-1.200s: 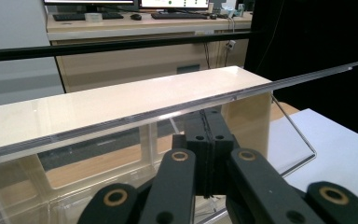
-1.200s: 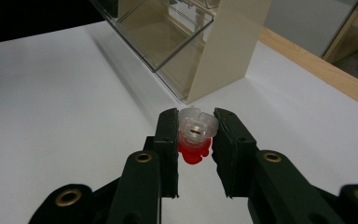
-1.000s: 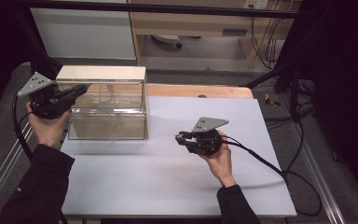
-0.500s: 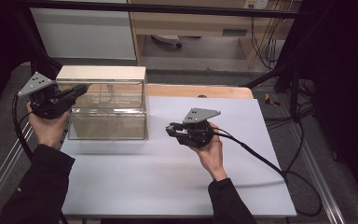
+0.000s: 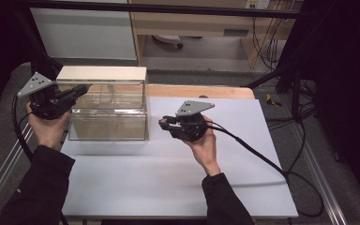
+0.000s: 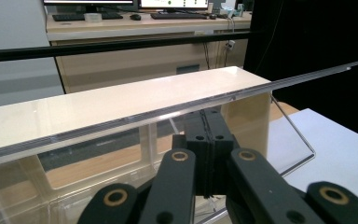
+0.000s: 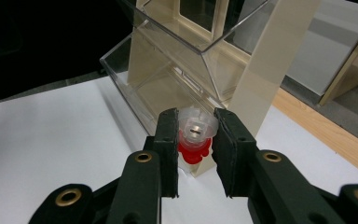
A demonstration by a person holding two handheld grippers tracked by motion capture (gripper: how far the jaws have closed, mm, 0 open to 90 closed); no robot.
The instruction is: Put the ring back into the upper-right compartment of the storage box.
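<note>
left tongs (image 5: 80, 90) closed, right tongs (image 5: 163, 123) gripping

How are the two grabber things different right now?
The right gripper has its jaws shut on a small red and clear piece; the left gripper has its jaws shut on the thin clear lid of the clear box. The left gripper is up at the box; the right gripper is over the white table. Both have black jaws.

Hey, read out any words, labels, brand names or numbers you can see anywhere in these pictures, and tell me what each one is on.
No text can be read here.
The clear box, its cream lid and the small red and clear part show no print.
The blue label on the wooden shelf is too small to read.
</note>
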